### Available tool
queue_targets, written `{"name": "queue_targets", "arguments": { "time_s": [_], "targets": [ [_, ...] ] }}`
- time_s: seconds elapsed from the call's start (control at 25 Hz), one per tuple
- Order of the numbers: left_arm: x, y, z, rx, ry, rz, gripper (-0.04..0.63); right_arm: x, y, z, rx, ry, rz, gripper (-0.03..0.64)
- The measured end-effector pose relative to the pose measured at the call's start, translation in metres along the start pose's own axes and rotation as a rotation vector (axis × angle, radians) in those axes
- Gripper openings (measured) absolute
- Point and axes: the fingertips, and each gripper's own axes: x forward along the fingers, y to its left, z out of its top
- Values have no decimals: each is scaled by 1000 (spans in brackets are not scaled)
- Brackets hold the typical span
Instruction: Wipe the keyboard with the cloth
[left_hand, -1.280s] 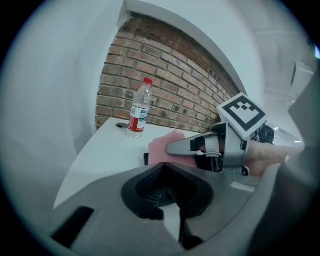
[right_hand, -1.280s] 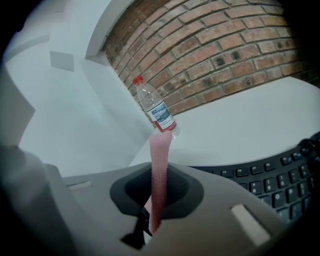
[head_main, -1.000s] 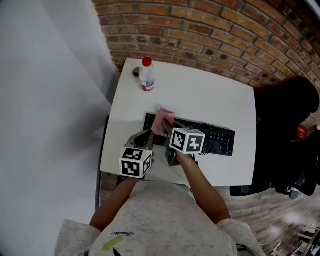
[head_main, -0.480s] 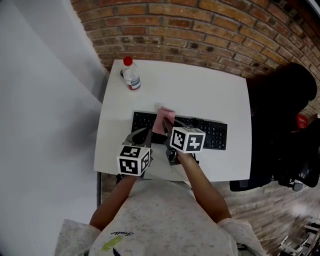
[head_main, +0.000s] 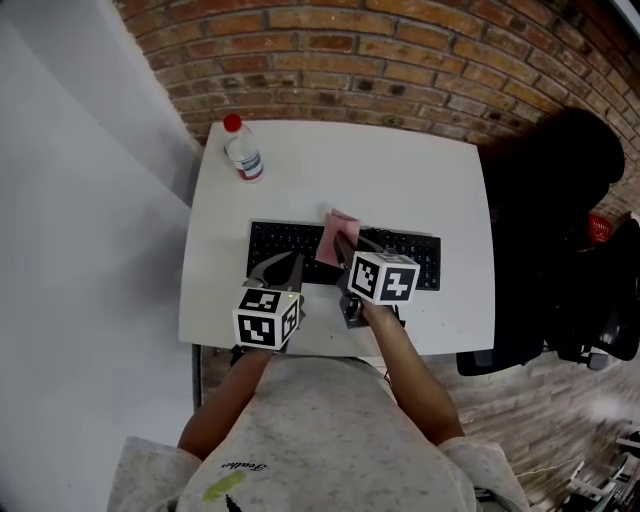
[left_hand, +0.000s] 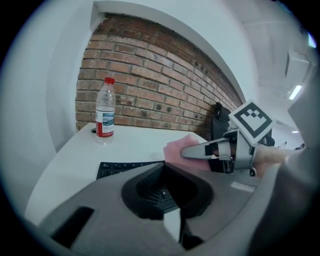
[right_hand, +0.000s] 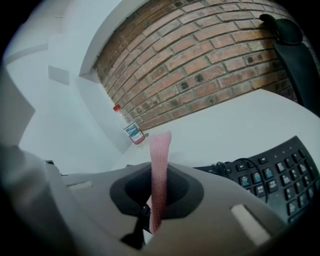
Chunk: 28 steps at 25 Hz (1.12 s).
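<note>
1. Nearest the body, at the front edge of the white table (head_main: 420, 180): left gripper (head_main: 283, 270), marker cube turned toward the chest, bare forearm behind it. Fingers pressed together but for a thin pale sliver, nothing pinched between them. Tips over the near edge of the keyboard's left half; touching or clear of it, impossible to tell.
2. Just to its right, a little farther forward: right gripper (head_main: 342, 250), fingers clamped on the pink cloth (head_main: 338, 228). Seen along its own jaws, a thin edge-on strip standing up out of the grip and past the fingertips.
3. Beneath both grippers: black keyboard (head_main: 405, 255), lying crosswise on the table's near half, long side roughly along the front edge. Cloth over its middle, the upper end reaching past the far edge of the keys toward bare tabletop. Contact between cloth and keys not readable from any view.
4. Farther back, near the table's far left corner: clear plastic bottle (head_main: 243, 156), upright, red cap on, red-and-white label round the middle, well apart from keyboard and cloth.
5. Off to the right, close against the table's right side: black chair (head_main: 560, 190).
6. Farthest of all: red brick wall (head_main: 400, 60) running behind the table's far edge, and a plain white wall (head_main: 80, 200) on the left.
</note>
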Motion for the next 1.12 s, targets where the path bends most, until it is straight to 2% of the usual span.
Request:
{"name": "queue_targets", "arguments": {
  "time_s": [1.12],
  "targets": [
    [47,-84,-1,50,22,-34,-5,-71,-106,11,69,-47,-52,23]
  ]
}}
